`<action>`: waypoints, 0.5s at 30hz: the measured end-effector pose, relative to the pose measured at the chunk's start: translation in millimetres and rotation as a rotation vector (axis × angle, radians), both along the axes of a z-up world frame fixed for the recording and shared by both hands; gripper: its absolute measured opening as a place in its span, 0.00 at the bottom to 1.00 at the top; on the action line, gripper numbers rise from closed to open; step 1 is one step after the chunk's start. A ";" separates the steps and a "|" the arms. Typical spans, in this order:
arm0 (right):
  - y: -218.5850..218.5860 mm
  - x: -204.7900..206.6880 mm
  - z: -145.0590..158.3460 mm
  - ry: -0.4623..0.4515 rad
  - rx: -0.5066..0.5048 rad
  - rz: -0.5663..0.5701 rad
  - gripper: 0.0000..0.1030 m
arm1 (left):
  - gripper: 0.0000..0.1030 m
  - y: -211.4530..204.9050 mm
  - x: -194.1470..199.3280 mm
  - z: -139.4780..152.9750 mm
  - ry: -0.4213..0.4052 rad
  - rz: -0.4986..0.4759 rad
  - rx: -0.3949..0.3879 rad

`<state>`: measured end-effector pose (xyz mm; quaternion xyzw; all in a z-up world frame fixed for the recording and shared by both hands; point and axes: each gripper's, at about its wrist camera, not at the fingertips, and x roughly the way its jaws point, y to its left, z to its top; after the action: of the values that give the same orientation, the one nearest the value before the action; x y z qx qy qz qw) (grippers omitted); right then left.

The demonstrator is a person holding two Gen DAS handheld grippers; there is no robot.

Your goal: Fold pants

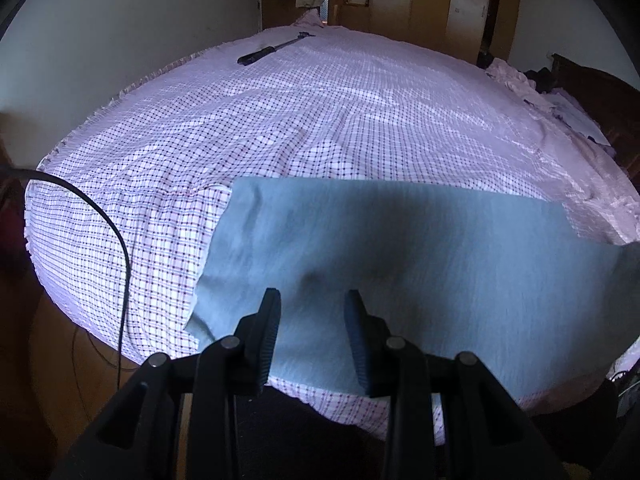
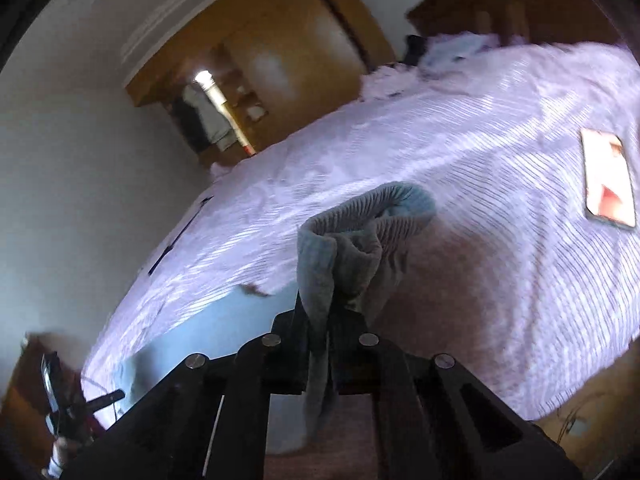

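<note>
Light blue pants lie spread flat across the near edge of the bed. My left gripper hovers over their near left part, its jaws apart with only flat cloth showing below the gap. In the right wrist view my right gripper is shut on the pants' ribbed waistband, which bunches up above the fingertips and hangs down between the fingers. This view is tilted and blurred. A flat stretch of the pants shows to the left, lying on the sheet.
The bed wears a pink checked sheet. A black stick-like tool lies at its far side and a phone farther right. A black cable drops over the left edge. Crumpled clothes pile near the headboard. Wooden wardrobes stand behind.
</note>
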<state>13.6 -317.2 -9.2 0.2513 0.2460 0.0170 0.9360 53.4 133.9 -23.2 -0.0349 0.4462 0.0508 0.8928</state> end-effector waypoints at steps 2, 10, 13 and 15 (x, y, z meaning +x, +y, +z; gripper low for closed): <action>12.9 4.2 6.9 -0.005 -0.018 0.037 0.00 | 0.33 3.0 -2.5 2.1 0.004 -0.004 0.010; 80.5 26.1 28.3 -0.022 -0.075 0.214 0.00 | 0.33 26.0 -10.1 8.2 0.011 0.056 0.074; 105.9 31.0 33.3 -0.027 -0.086 0.274 0.00 | 0.33 34.1 -12.5 8.6 0.008 0.078 0.086; 123.7 36.9 35.5 -0.029 -0.075 0.320 0.00 | 0.33 40.3 -13.7 8.0 0.008 0.092 0.078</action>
<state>50.6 -193.5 26.3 0.1733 0.2699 0.1604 0.9335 39.7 174.2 -15.1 -0.0205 0.4456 0.1093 0.8883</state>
